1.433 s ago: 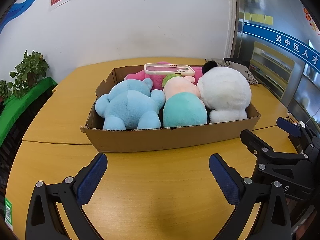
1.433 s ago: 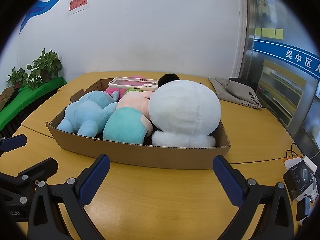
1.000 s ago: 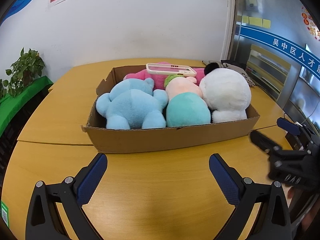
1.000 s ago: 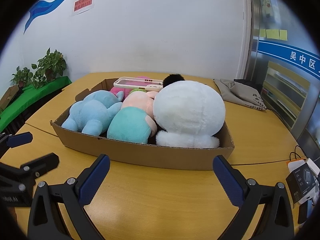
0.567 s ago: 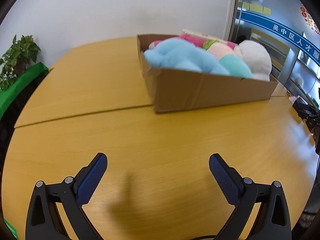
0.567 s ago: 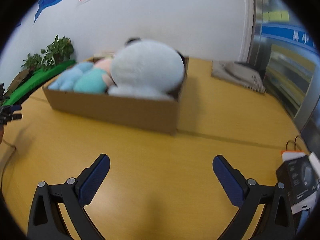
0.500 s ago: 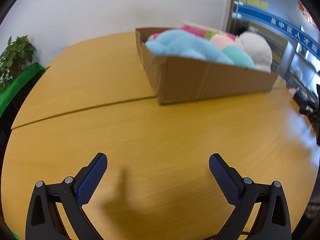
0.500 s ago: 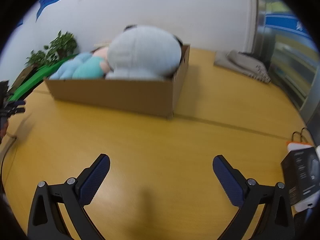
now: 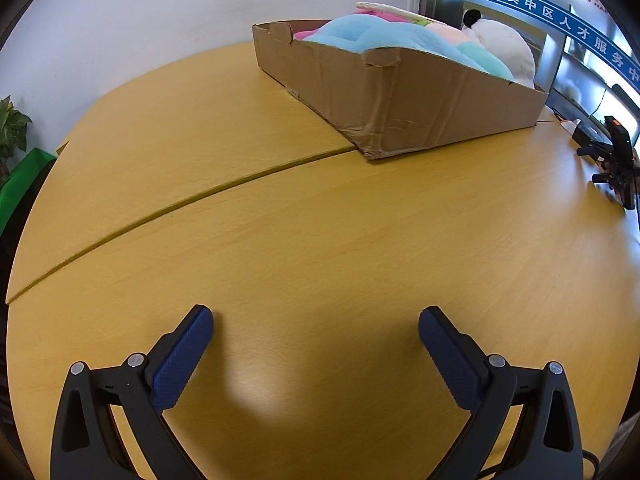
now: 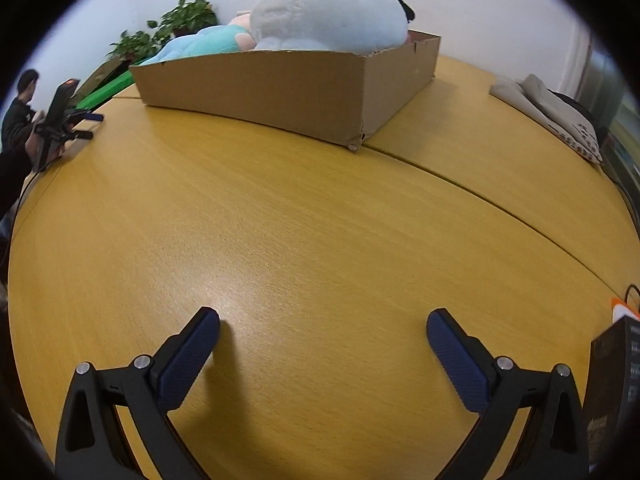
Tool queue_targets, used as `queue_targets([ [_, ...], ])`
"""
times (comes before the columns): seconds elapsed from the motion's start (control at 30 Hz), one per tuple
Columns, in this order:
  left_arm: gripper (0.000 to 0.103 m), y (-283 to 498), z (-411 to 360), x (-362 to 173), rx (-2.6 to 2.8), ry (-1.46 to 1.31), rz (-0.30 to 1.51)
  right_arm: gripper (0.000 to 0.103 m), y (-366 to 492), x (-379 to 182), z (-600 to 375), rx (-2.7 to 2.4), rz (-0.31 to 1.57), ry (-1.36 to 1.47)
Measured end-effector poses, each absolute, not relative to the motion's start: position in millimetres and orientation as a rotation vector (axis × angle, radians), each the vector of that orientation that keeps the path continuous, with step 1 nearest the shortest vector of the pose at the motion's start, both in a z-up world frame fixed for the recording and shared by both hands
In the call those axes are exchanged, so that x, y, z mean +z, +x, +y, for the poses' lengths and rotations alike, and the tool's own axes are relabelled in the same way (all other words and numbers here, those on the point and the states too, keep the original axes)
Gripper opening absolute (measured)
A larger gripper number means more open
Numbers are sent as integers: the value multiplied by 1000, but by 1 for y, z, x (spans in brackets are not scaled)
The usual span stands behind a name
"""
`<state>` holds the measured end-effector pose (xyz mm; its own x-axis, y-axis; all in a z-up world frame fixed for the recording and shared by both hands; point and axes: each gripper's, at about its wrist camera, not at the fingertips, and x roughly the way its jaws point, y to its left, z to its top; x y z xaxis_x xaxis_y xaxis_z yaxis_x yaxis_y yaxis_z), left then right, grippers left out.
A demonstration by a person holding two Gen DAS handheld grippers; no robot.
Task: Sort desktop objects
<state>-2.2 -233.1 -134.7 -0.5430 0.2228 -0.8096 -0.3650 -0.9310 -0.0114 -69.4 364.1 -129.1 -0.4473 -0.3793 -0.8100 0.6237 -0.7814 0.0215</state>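
A cardboard box (image 9: 404, 100) stands on the wooden table (image 9: 320, 232), filled with plush toys: a light blue one (image 9: 380, 40), a white one (image 9: 508, 50), and a flat pink-framed item (image 9: 384, 9) on top. The box (image 10: 288, 92) and white plush (image 10: 328, 16) also show in the right wrist view. My left gripper (image 9: 316, 344) is open and empty, low over the table, left of the box. My right gripper (image 10: 323, 340) is open and empty, low over the table, right of the box. Each gripper appears small at the other view's edge.
A grey cloth bag (image 10: 556, 116) lies at the table's right side. A black box (image 10: 612, 384) with cables sits at the right edge. Potted plants (image 10: 168, 28) stand by the wall. A seam (image 9: 180, 204) runs across the table.
Both grippers dropped from in front of the box and swung apart to its two ends, close to the tabletop. The jaws stayed open. The box and toys have not moved.
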Motion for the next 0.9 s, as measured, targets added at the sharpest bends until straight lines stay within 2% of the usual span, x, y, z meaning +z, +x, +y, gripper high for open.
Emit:
queue_targets([
  [0.9, 103, -21, -244, -134, 2468, -1274, 240, 103, -60, -129, 362, -2191, 388, 1114],
])
